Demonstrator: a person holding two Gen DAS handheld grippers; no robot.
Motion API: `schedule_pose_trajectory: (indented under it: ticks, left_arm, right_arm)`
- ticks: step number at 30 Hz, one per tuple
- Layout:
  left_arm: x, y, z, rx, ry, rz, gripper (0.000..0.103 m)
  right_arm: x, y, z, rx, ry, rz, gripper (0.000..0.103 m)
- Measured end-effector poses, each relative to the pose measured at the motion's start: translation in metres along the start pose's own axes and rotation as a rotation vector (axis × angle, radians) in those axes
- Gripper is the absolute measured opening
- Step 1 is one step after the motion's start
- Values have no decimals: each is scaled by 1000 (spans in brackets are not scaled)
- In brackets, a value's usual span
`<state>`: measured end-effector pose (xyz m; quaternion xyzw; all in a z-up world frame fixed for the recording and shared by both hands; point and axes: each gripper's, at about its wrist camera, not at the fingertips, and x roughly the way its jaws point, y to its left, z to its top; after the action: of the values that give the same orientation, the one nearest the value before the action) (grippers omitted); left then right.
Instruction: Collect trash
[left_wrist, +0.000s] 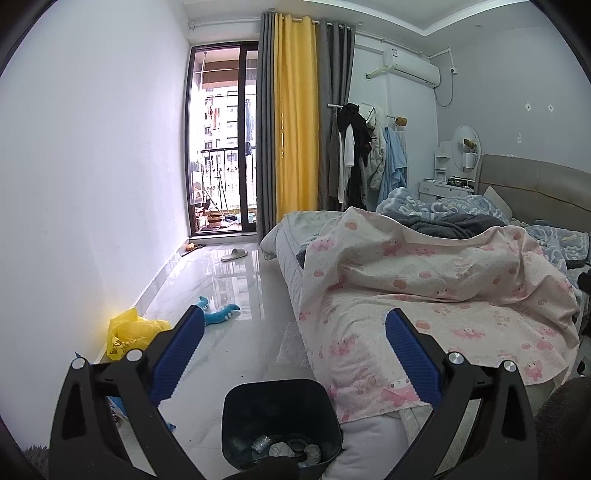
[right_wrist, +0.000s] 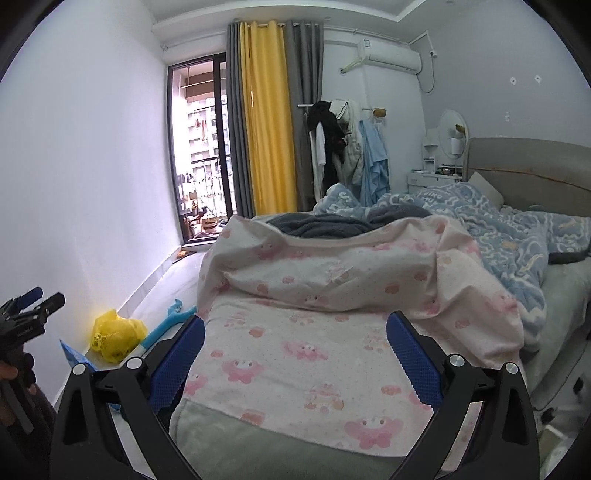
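A dark trash bin (left_wrist: 282, 421) stands on the floor by the bed's foot, with crumpled scraps inside. My left gripper (left_wrist: 295, 325) is open and empty, held above and behind the bin. A crumpled yellow plastic bag (left_wrist: 129, 334) lies on the floor by the left wall; it also shows in the right wrist view (right_wrist: 116, 334). A clear bubble-wrap sheet (left_wrist: 291, 345) lies on the floor beside the bed. My right gripper (right_wrist: 295, 325) is open and empty above the pink-patterned quilt (right_wrist: 314, 332). The left gripper shows at the left edge of the right wrist view (right_wrist: 26, 306).
The bed (left_wrist: 424, 280) fills the right side, piled with pink and blue quilts. A blue shark toy (left_wrist: 218, 312) and a slipper (left_wrist: 233, 254) lie on the glossy floor. A blue packet (right_wrist: 75, 354) lies by the wall. A clothes rack (left_wrist: 358, 155) stands by the curtains.
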<state>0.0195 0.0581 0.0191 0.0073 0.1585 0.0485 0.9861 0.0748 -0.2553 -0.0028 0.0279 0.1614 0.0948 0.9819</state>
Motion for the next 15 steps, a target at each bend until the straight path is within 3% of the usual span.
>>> schedule_pose_trajectory:
  ticks: [15]
  left_arm:
    - [-1, -2, -10, 11, 19, 6, 100]
  right_arm:
    - [-6, 1, -13, 7, -33, 77, 100]
